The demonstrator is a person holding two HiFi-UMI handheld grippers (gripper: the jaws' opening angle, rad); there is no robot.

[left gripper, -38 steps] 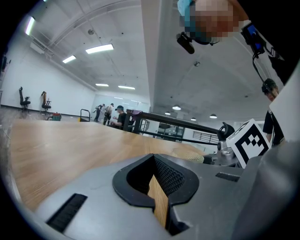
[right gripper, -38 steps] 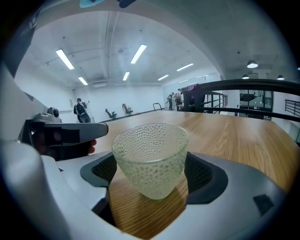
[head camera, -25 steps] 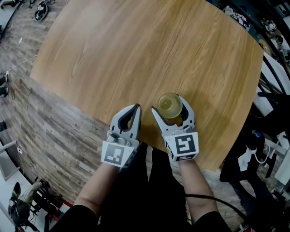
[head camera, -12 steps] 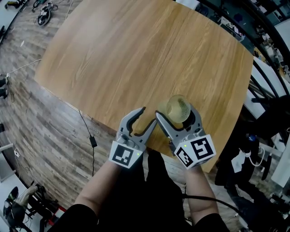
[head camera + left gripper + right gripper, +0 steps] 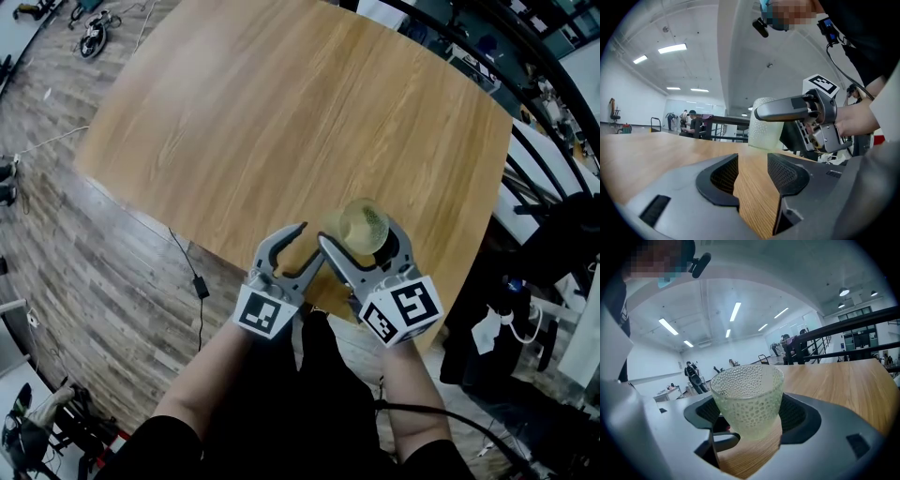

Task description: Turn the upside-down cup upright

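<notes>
Wooden table (image 5: 281,112): rounded corners, light oak grain, fills most of head view. Plank floor (image 5: 84,225) to its left, w/ black cable (image 5: 187,272) lying on it.

R gripper (image 5: 361,234): over table's near edge. Jaws clamped on dimpled glass cup (image 5: 364,225), pads on opposite sides of cup wall.

L gripper (image 5: 311,242): just beside R gripper, on its left, tips close to R gripper's nearer finger. Jaws opening. Nothing betw. them, only tabletop grain beyond.

Cup: pale green, translucent, held off tabletop above near edge. In L gripper view it reads wider at lower end. Mouth up or down: cannot tell for certain.
</notes>
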